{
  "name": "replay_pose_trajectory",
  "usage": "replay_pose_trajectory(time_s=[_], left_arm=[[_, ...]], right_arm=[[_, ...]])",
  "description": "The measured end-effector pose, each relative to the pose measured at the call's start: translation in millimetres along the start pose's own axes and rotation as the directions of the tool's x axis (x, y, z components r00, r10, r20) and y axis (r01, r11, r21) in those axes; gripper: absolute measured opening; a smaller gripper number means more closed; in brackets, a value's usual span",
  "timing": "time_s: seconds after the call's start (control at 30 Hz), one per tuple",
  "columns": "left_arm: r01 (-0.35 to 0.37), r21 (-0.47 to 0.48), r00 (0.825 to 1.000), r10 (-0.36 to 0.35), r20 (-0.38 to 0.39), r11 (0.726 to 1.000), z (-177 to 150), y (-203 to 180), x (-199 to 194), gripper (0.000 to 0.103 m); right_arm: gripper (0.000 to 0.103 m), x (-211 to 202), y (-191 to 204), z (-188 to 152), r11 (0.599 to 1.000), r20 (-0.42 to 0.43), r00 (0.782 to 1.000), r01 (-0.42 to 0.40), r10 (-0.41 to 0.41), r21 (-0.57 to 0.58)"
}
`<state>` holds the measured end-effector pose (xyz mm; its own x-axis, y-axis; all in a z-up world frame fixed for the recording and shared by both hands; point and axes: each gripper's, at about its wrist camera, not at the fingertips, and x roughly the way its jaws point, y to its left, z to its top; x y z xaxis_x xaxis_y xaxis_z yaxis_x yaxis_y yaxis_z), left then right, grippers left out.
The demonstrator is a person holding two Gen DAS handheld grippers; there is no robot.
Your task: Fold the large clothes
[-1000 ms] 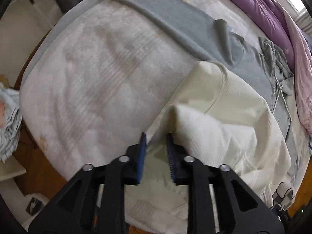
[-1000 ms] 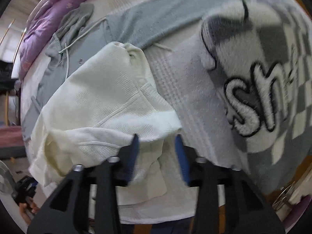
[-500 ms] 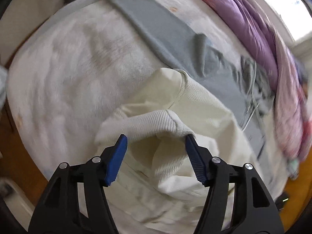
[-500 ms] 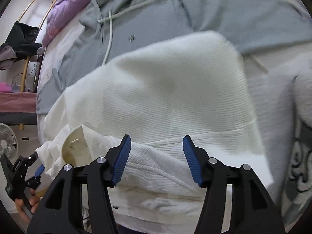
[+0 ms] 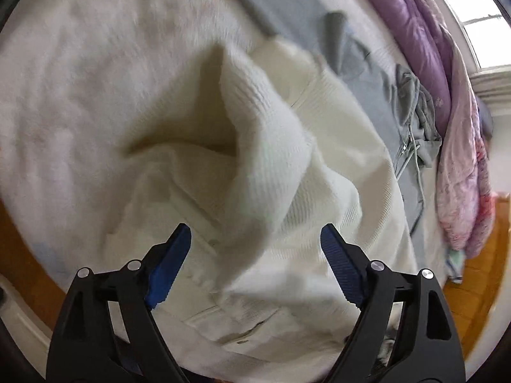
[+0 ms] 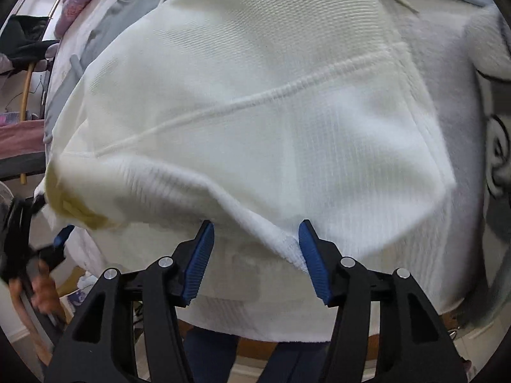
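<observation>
Left gripper (image 5: 255, 252) just spread wide, cream sweater (image 5: 265, 159) fold loose between pads. Right gripper (image 6: 254, 255) parted, gripping nothing. Risk: released fold slumps, bunches.

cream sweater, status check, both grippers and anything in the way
Left gripper open, jaws just widened. Right gripper open at hem. Cream sweater released, half folded. Grey hoodie behind.
</observation>
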<state>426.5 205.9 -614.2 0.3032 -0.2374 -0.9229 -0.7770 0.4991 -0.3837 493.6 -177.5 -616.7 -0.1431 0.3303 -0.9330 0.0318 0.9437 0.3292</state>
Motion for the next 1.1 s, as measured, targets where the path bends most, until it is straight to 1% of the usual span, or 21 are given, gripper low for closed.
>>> replay_pose_trajectory(time_s=[0.03, 0.07, 0.1, 0.13, 0.17, 0.23, 0.37, 0.4, 0.43, 0.5, 0.57, 0.63, 0.67, 0.77, 0.83, 0.93, 0.97, 1.0, 1.03, 1.07, 1.1], left_arm=[[-0.028, 0.002, 1.000, 0.028, -0.010, 1.000, 3, 2, 5, 0.073], [-0.047, 0.018, 0.999, 0.047, -0.015, 0.999, 4, 2, 8, 0.048], [-0.053, 0.057, 0.998, 0.055, -0.030, 0.997, 5, 3, 11, 0.035], [-0.061, 0.086, 0.997, 0.064, -0.037, 0.994, 5, 5, 12, 0.016], [-0.048, 0.100, 0.998, 0.053, -0.041, 0.994, 4, 8, 11, 0.010], [-0.022, 0.129, 0.999, 0.028, -0.041, 0.991, 0, 18, 5, 0.006], [0.011, 0.171, 1.000, -0.006, -0.028, 0.985, -10, 37, -6, 0.006], [0.029, 0.168, 0.999, -0.022, -0.040, 0.985, -10, 42, -6, 0.010], [0.006, 0.163, 0.999, 0.002, -0.051, 0.987, -10, 48, -2, 0.015], [-0.033, 0.129, 0.998, 0.040, -0.049, 0.991, -8, 61, 4, 0.033], [-0.013, 0.106, 0.997, 0.020, -0.072, 0.994, -5, 73, 10, 0.036], [-0.014, 0.143, 0.997, 0.026, -0.079, 0.990, -2, 72, 14, 0.036], [-0.029, 0.176, 0.996, 0.044, -0.077, 0.984, -1, 68, 16, 0.036], [-0.025, 0.200, 0.997, 0.040, -0.070, 0.979, -1, 66, 17, 0.036], [-0.018, 0.197, 0.997, 0.032, -0.071, 0.980, 0, 71, 19, 0.036], [0.003, 0.216, 0.997, 0.013, -0.072, 0.976, 1, 80, 19, 0.037], [0.008, 0.220, 0.998, 0.008, -0.070, 0.975, 1, 82, 18, 0.038], [0.018, 0.230, 0.998, -0.003, -0.063, 0.973, 0, 82, 16, 0.038], [0.029, 0.238, 0.998, -0.016, -0.054, 0.971, -2, 83, 13, 0.041], [0.044, 0.243, 0.999, -0.035, -0.040, 0.969, -2, 83, 9, 0.050], [0.036, 0.246, 0.999, -0.034, -0.013, 0.969, -4, 84, 3, 0.059]], right_arm=[[0.052, -1, 0, -4, 1.000, 0.001, 1.000, 0.008, -0.008, 0.010], [0.054, -4, 0, -10, 1.000, 0.006, 1.000, 0.008, -0.008, 0.028], [0.054, -5, 0, -13, 0.999, 0.002, 1.000, 0.010, -0.010, 0.035], [0.054, -6, 1, -19, 0.999, -0.006, 1.000, 0.022, -0.021, 0.040], [0.054, -9, 1, -23, 0.998, -0.005, 1.000, 0.029, -0.029, 0.048], [0.054, -18, 1, -35, 0.997, -0.009, 1.000, 0.009, -0.009, 0.076], [0.055, -42, 13, -45, 0.996, 0.044, 0.999, 0.000, -0.004, 0.090], [0.057, -49, 18, -46, 0.995, 0.082, 0.997, 0.006, -0.014, 0.098], [0.057, -53, 23, -45, 0.995, 0.106, 0.994, 0.016, -0.026, 0.094], [0.057, -60, 39, -33, 0.998, 0.200, 0.980, -0.013, -0.001, 0.064], [0.057, -56, 57, -12, 0.998, 0.254, 0.966, -0.059, 0.047, 0.038], [0.033, -47, 78, 15, 0.995, 0.305, 0.947, -0.099, 0.099, -0.016], [0.022, -39, 88, 29, 0.994, 0.314, 0.943, -0.109, 0.114, -0.034], [0.006, -13, 118, 71, 0.989, 0.324, 0.934, -0.134, 0.148, -0.068], [0.005, 5, 131, 100, 0.988, 0.323, 0.935, -0.124, 0.145, -0.088], [0.004, 25, 139, 129, 0.988, 0.314, 0.938, -0.121, 0.145, -0.096], [0.000, 35, 138, 137, 0.991, 0.289, 0.949, -0.103, 0.122, -0.080], [0.000, 53, 134, 147, 0.995, 0.242, 0.966, -0.084, 0.095, -0.054], [0.000, 59, 123, 145, 0.994, 0.224, 0.969, -0.104, 0.109, -0.034], [0.000, 62, 115, 145, 0.989, 0.228, 0.963, -0.147, 0.144, -0.002], [0.000, 59, 111, 142, 0.985, 0.229, 0.959, -0.173, 0.164, 0.021]])
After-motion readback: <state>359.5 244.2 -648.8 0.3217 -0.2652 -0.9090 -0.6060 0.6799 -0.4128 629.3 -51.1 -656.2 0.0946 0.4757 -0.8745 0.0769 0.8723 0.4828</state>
